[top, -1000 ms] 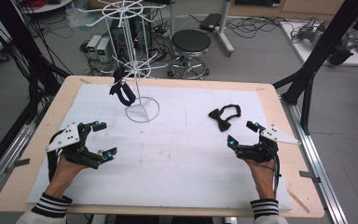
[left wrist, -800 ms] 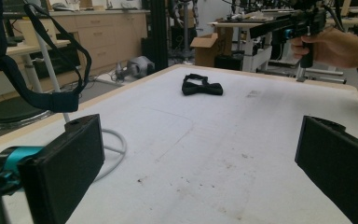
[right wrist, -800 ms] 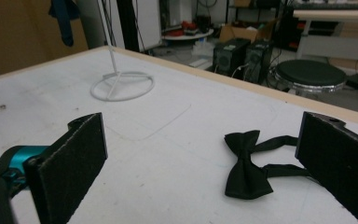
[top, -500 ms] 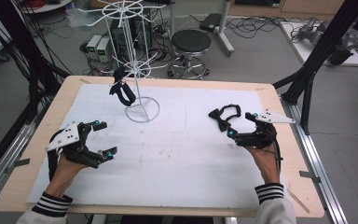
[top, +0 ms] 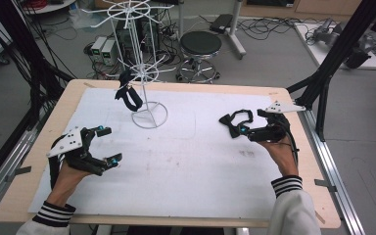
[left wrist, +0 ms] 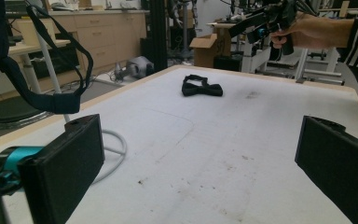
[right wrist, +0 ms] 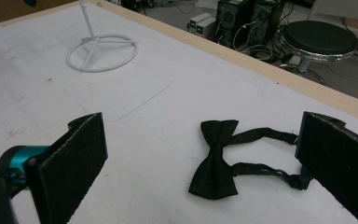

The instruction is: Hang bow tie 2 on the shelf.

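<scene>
In the high view, two claws are working over the white-topped counter (top: 186, 166). The left claw (top: 108, 145) is hovering near the left edge, its jaws spread wide and gripping nothing. The right claw (top: 250, 126) is hanging by the right edge, also wide open and empty, with its tips just beside a black bow tie (top: 231, 125) that is lying flat on the counter. A white wire rack (top: 144, 73) is standing toward the far left part of the counter, and a second bow tie (top: 127, 95) is dangling from one of its lower hooks. That is making two bow ties, one rack, two claws. A round black stool (top: 200, 44) is sitting on the floor beyond the far edge.

The left gripper view is looking across the counter between its own two spread black jaws, nothing between them. It is showing the hanging bow tie (left wrist: 37, 88) up close at the upper left, strap looping down, and the lying bow tie (left wrist: 202, 87) far off near the far edge. The right claw (left wrist: 256, 23) is poised above it in a person's hand.

The right gripper view is giving what the others are not: the lying bow tie (right wrist: 216, 163) in detail, its knot and wings between the open jaws, its strap (right wrist: 265, 154) curling toward the right-hand jaw. The ring base of the rack (right wrist: 101, 53) is resting farther back, and the stool (right wrist: 319, 42) is showing past the counter's wooden rim.
</scene>
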